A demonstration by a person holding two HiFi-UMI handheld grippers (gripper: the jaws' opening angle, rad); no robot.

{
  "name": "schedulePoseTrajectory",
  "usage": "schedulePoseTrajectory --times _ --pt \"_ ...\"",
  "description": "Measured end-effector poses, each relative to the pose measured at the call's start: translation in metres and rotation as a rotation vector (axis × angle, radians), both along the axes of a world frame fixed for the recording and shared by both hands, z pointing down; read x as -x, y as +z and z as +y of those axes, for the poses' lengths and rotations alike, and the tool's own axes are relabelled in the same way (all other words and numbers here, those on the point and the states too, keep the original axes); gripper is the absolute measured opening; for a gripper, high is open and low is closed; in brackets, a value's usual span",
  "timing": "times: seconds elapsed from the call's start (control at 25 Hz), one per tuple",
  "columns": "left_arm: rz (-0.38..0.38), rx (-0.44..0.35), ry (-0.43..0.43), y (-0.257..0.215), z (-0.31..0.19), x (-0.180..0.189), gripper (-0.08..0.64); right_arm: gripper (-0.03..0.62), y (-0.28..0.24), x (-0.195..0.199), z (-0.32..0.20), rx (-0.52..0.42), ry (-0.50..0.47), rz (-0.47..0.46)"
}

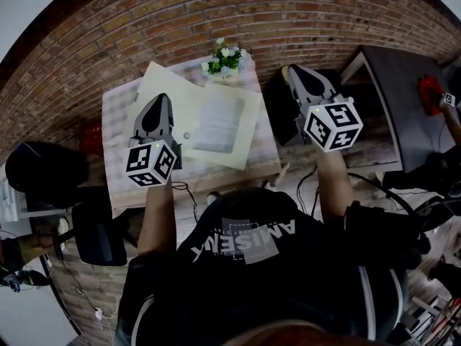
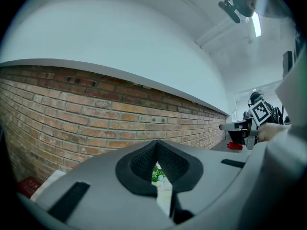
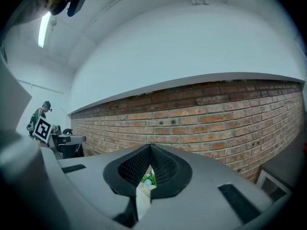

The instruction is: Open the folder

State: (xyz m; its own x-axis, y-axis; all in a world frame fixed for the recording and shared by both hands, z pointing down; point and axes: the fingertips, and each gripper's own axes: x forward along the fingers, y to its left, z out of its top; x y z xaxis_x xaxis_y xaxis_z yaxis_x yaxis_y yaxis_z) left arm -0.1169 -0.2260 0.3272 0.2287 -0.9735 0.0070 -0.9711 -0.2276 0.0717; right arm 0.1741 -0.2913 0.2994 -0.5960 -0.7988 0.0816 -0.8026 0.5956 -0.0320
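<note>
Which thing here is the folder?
Find the brick wall, then the table against it. The folder is the large, flat, pale yellow thing lying askew there; its neighbour, a little flowering plant, stands upright at the far edge.

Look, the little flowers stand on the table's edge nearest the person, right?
Not quite. The little flowers stand on the table's far edge, next to the brick wall, away from the person. The head view shows this.
</note>
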Motion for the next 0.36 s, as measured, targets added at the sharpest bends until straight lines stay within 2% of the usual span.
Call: schedulePoseTrajectory --times 0.36 --pt "-0.012 0.002 -0.005 0.0021 0.0034 0.0008 0.014 0.041 0.0005 -0.0033 0.0002 0.002 0.013 -0.002"
